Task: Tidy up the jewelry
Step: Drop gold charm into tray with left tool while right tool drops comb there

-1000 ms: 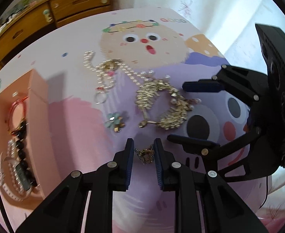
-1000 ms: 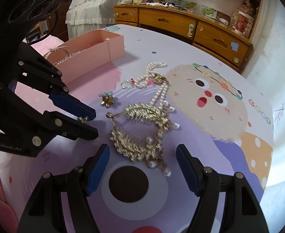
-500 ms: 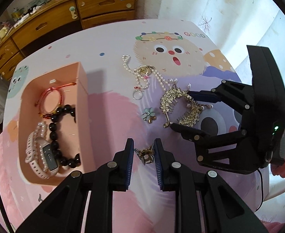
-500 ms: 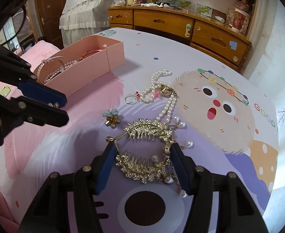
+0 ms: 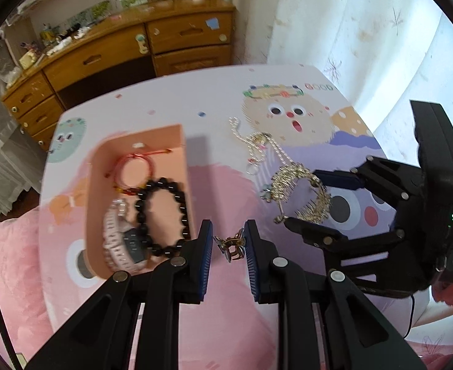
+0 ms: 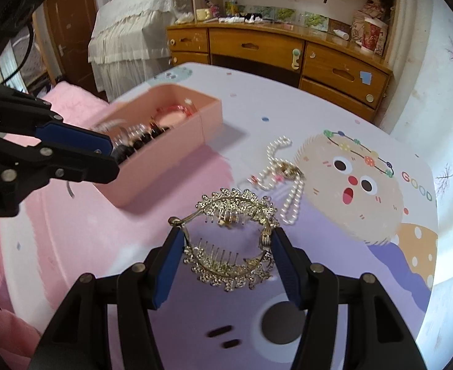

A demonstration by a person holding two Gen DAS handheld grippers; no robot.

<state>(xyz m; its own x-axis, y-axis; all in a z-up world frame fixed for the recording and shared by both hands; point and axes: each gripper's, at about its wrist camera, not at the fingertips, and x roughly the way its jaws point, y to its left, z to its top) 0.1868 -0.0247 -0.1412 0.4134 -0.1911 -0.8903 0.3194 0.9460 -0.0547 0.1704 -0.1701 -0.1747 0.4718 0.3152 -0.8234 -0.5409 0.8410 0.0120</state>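
Note:
My left gripper (image 5: 226, 248) is shut on a small gold hair claw (image 5: 230, 245) and holds it in the air, just right of the pink box (image 5: 140, 141). The box holds a red cord bracelet (image 5: 135, 166), a black bead bracelet (image 5: 161, 215) and a pearl-strap watch (image 5: 118, 240). My right gripper (image 6: 228, 257) is shut on a gold rhinestone comb tiara (image 6: 229, 237), lifted off the table; it also shows in the left wrist view (image 5: 300, 197). A pearl necklace (image 6: 285, 178) and a ring (image 5: 251, 169) lie on the table.
A small flower brooch (image 5: 265, 191) lies on the cartoon-printed tablecloth (image 6: 365, 185). A wooden dresser (image 6: 288, 49) stands beyond the table's far edge, a bed (image 6: 133, 24) to its left. Pink bedding (image 5: 7, 262) lies at the near left.
Both grippers have risen from the table. The right gripper closed on the tiara and lifted it. The left gripper carried the hair claw up and left, toward the pink box.

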